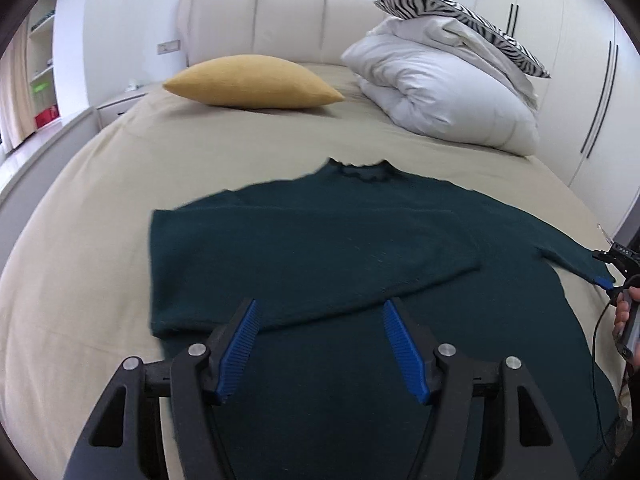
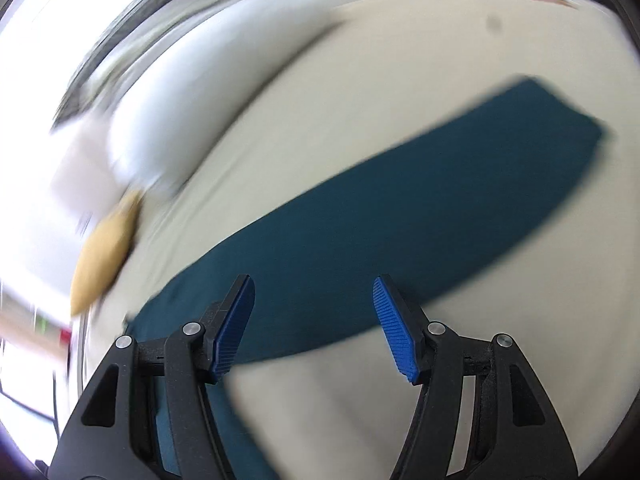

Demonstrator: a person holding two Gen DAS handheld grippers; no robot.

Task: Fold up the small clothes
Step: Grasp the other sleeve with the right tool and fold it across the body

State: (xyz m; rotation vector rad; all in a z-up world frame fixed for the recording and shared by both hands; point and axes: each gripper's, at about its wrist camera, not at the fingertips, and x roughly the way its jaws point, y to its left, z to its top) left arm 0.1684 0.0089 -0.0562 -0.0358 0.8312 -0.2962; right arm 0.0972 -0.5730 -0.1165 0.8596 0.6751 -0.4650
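left wrist view: i see a dark green sweater (image 1: 320, 240) lying flat on the beige bed sheet (image 1: 100, 208), collar toward the headboard (image 1: 256, 16). one sleeve is folded across the chest, its cuff end lying near the middle of the garment. the other sleeve (image 1: 576, 258) stretches out toward the right edge of the view. my left gripper (image 1: 319, 312) hovers over the lower part of the sweater with its blue ribbed pads well apart and nothing between them; the pads touch no cloth.

at the far right edge, my right gripper (image 1: 610, 274) appears beside the outstretched sleeve's cuff, with a hand (image 1: 624, 312) on its handle. from this view i cannot tell whether it touches the cuff.

right wrist view: the picture is heavily blurred. the sleeve (image 2: 400, 216) runs as a dark green band diagonally across the sheet (image 2: 400, 60), from lower left to upper right. the right gripper (image 2: 314, 292) hangs above it, jaws spread wide, nothing clamped between the pads.

background: a yellow cushion (image 1: 252, 82) lies near the head of the bed, well apart from the sweater. a folded white duvet (image 1: 444, 92) sits to its right, with a zebra-print pillow (image 1: 460, 16) on top. white wardrobe doors (image 1: 580, 60) stand beyond the bed.
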